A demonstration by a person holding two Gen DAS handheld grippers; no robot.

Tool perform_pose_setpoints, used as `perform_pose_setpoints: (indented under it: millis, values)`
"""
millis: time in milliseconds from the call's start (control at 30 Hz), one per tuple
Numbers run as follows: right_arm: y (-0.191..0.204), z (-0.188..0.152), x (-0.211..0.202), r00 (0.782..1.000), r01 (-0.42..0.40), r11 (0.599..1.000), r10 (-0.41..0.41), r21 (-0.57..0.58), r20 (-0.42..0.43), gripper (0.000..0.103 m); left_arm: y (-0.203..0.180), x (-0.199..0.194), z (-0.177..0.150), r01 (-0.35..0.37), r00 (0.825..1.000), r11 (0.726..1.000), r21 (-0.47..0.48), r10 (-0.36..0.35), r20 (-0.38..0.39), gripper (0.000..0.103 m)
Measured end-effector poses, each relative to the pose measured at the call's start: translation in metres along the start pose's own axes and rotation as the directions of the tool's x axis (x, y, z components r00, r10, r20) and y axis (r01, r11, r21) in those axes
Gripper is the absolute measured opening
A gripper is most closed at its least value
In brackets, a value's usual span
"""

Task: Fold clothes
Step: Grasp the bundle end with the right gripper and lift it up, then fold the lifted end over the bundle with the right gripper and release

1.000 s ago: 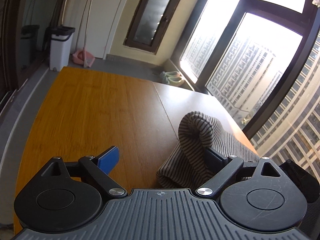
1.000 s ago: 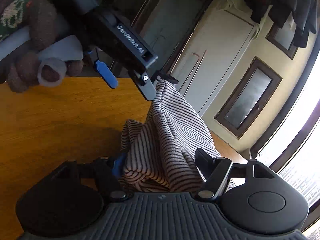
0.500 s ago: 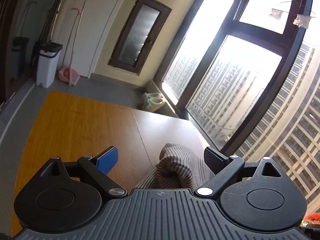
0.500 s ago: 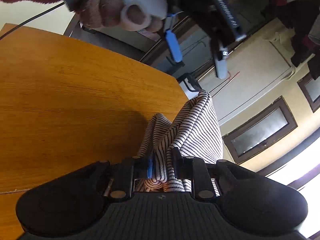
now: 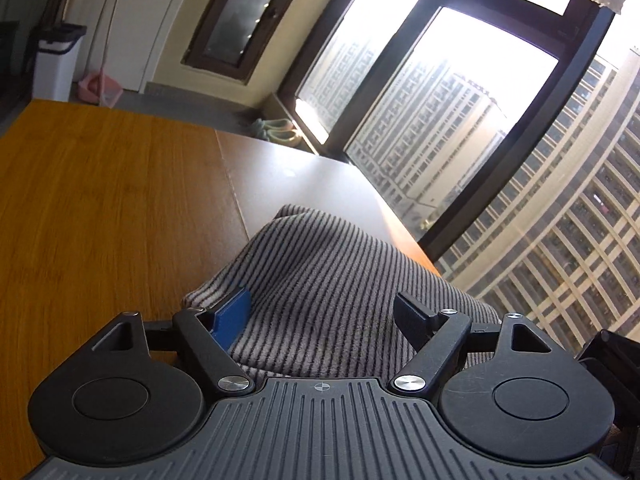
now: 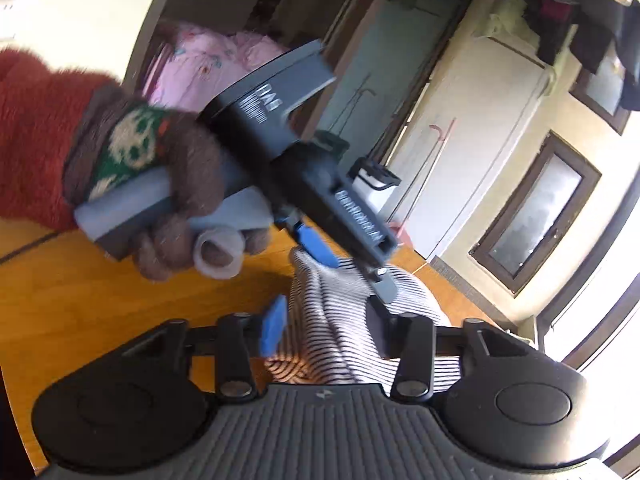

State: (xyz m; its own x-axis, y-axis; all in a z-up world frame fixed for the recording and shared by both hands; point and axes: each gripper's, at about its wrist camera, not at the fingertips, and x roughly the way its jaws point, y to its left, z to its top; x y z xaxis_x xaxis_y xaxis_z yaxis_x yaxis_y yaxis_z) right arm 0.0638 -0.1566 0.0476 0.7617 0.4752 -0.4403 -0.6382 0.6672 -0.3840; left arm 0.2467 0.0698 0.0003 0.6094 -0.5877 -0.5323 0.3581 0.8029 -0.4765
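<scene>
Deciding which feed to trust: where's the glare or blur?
Left wrist view: window panes blown out white, but the striped garment and wooden table stay sharp. Right wrist view: motion blur smears the gloved hand and left tool.

soft ribbed striped cloth (image 5: 332, 264), smooth wooden table (image 5: 100, 208)

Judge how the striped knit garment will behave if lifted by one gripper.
Probably floppy: the striped knit garment bunches and drapes on the wooden table. Its ribbed surface suggests little slipping. It looks light, likely sagging from the pinch point.
</scene>
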Motion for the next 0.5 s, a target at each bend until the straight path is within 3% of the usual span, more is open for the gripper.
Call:
perform_pose_setpoints:
  millis: [33, 67, 200, 267, 333, 500]
  values:
    - [-0.013, 0.001, -0.005, 1.000, 0.009, 0.998, -0.010, 0.067, 0.018, 0.074, 0.000, 0.001, -0.001, 0.001, 1.000, 1.000, 0.004, -0.001, 0.000, 0.084]
    - [-0.026, 0.001, -0.006, 0.999, 0.012, 0.990, -0.016, 0.142, 0.030, 0.079, 0.001, 0.001, -0.002, 0.003, 1.000, 1.000, 0.008, -0.003, 0.000, 0.084]
    - [-0.058, -0.019, 0.025, 0.999, 0.003, 0.954, 0.007, 0.300, -0.033, 0.080, 0.002, 0.003, -0.005, 0.008, 1.000, 1.000, 0.023, -0.008, 0.001, 0.086]
    - [-0.057, -0.045, 0.039, 0.996, -0.017, 0.941, 0.047, 0.339, -0.081, 0.082, 0.002, 0.003, -0.006, 0.011, 1.000, 1.000, 0.029, -0.011, 0.002, 0.087]
    - [-0.051, -0.055, 0.044, 0.997, -0.013, 0.918, 0.040, 0.397, -0.062, 0.086, 0.000, 0.005, -0.005, 0.011, 1.000, 0.999, 0.033, -0.011, 0.001, 0.088]
    - [-0.021, -0.046, 0.043, 0.993, 0.015, 0.938, 0.026, 0.346, -0.114, 0.093, -0.005, 0.009, -0.004, 0.011, 1.000, 0.999, 0.043, -0.011, 0.001, 0.091]
